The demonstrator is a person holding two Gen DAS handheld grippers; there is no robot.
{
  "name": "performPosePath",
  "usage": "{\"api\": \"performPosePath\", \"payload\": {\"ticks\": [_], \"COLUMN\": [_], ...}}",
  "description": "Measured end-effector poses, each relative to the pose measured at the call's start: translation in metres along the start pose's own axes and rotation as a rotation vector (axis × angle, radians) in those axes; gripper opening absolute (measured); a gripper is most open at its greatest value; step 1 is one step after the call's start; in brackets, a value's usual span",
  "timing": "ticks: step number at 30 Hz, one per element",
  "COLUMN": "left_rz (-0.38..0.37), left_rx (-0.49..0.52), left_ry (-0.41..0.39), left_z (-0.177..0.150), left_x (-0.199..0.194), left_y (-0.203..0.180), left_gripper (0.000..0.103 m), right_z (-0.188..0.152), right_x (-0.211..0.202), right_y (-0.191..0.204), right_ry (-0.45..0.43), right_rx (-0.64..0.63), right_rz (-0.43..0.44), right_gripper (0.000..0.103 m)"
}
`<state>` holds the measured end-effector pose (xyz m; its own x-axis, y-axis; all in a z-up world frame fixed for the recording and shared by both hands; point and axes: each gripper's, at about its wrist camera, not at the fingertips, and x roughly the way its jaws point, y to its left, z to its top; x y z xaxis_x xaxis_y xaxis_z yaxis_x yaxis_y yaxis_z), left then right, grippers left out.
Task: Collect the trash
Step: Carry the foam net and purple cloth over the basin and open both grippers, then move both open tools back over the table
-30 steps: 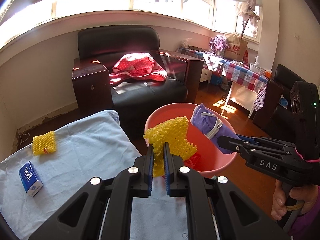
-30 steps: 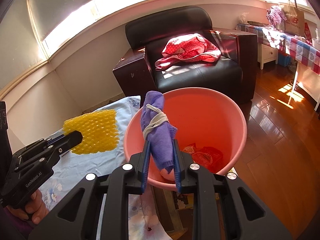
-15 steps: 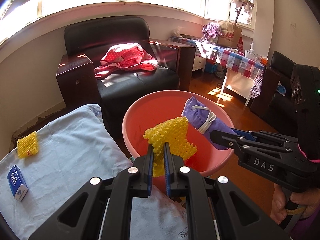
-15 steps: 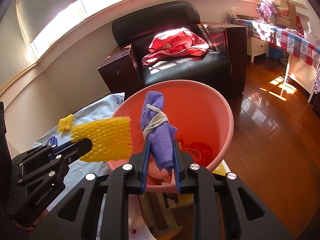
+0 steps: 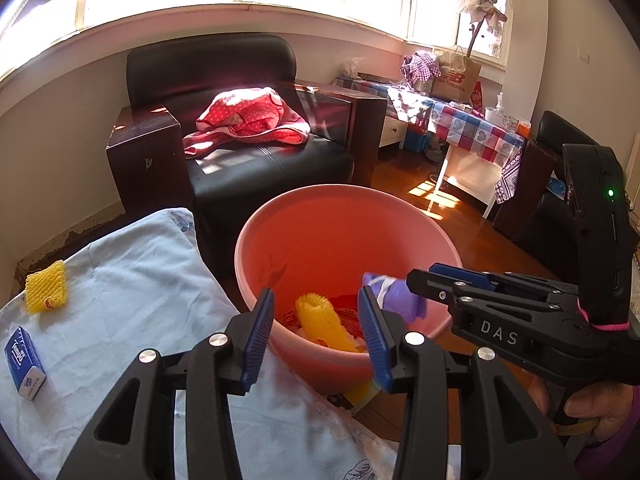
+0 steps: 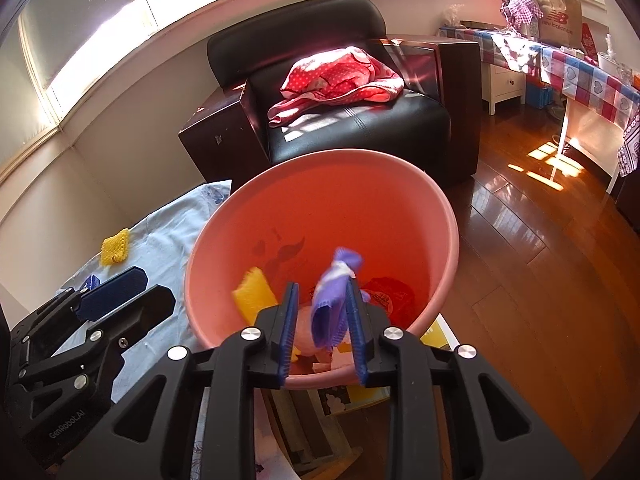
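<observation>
The left gripper (image 5: 318,334) points forward and downward, its jaws opening and standing wide apart with nothing pressed between the blue pads. The right gripper (image 6: 322,322) points down at a like slant just beside it, its jaws opening; a purple cloth (image 6: 332,304) hangs between them, lying along the right-hand pad and clear of the other. A hand (image 5: 584,412) wraps the right gripper's handle below its body.

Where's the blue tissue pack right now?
Left wrist view, far left: the blue tissue pack lies on the pale blue cloth, below the small yellow foam net.
</observation>
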<state>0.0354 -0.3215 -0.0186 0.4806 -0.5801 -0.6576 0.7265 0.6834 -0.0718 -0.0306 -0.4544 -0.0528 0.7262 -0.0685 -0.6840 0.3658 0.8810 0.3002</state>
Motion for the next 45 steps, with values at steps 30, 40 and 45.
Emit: {"api": "performPosePath", "payload": {"ticks": [30, 40, 45], "left_rz": [0.149, 0.43, 0.562], "left_rx": [-0.179, -0.412, -0.561], "left_ry": [-0.028, -0.033, -0.007], "left_z": [-0.023, -0.042, -0.055], "left_x": [-0.044, -0.07, -0.073], "left_y": [0.074, 0.164, 0.214], "left_gripper": [0.062, 0.072, 0.074], "right_z": [-0.004, -0.008, -0.013], "right_x": [-0.014, -0.005, 0.0], "right_y": [0.054, 0.1, 0.112], "right_ry": [-0.005, 0.017, 0.032], "right_rx": [-0.127, -0.199, -0.244], "right_rz": [0.076, 0.168, 0.194], "right_gripper": [0.034, 0.034, 0.034]}}
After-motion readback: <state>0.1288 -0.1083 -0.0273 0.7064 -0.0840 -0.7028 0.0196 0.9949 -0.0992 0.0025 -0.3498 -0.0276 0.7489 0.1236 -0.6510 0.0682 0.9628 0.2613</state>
